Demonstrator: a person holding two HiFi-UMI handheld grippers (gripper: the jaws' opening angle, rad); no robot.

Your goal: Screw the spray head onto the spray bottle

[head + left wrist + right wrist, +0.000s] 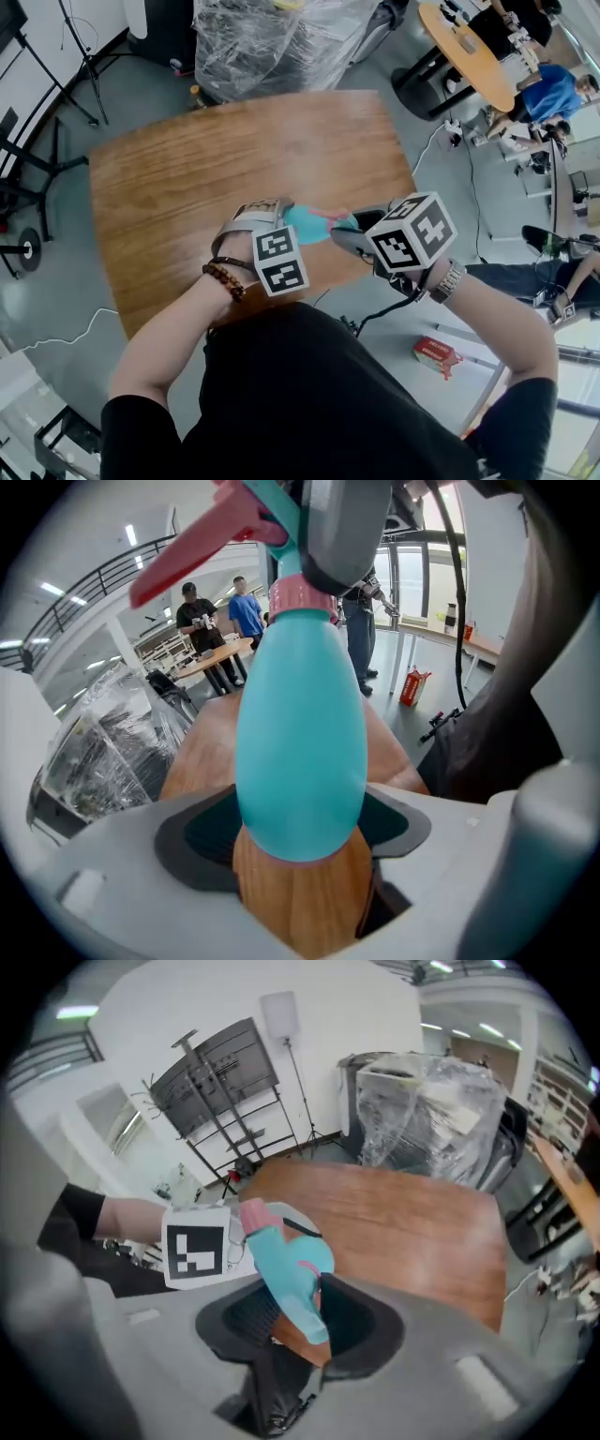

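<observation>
Nothing here gives you a brand to read. The marker cube (197, 1251) carries only black-and-white squares. The red box (437, 356) on the floor at the lower right of the head view has pale print too small to make out.

Your left gripper (302, 846) is closed on the wide lower body of the teal spray bottle (300, 752), with a pad pressing on each side. Your right gripper (300, 1321) is set narrower and is clamped on the spray head (286, 1274), whose teal body sits between its pads.

In the head view the bottle is only a teal sliver at the centre of the frame, between the two cubes and over the near edge of the wooden table (234, 159).

The left gripper view gives you what that view hides. It shows the whole bottle rising up the middle, the pink collar (302, 594) sitting at its neck, and the pink trigger (187, 550) pointing to the upper left. It also shows people standing at a table in the background.

Only the right gripper view shows the dark racks on stands at the upper left and the plastic-wrapped bundle (441, 1110) beyond the table's far edge. How far the collar is threaded on, no view tells you.
</observation>
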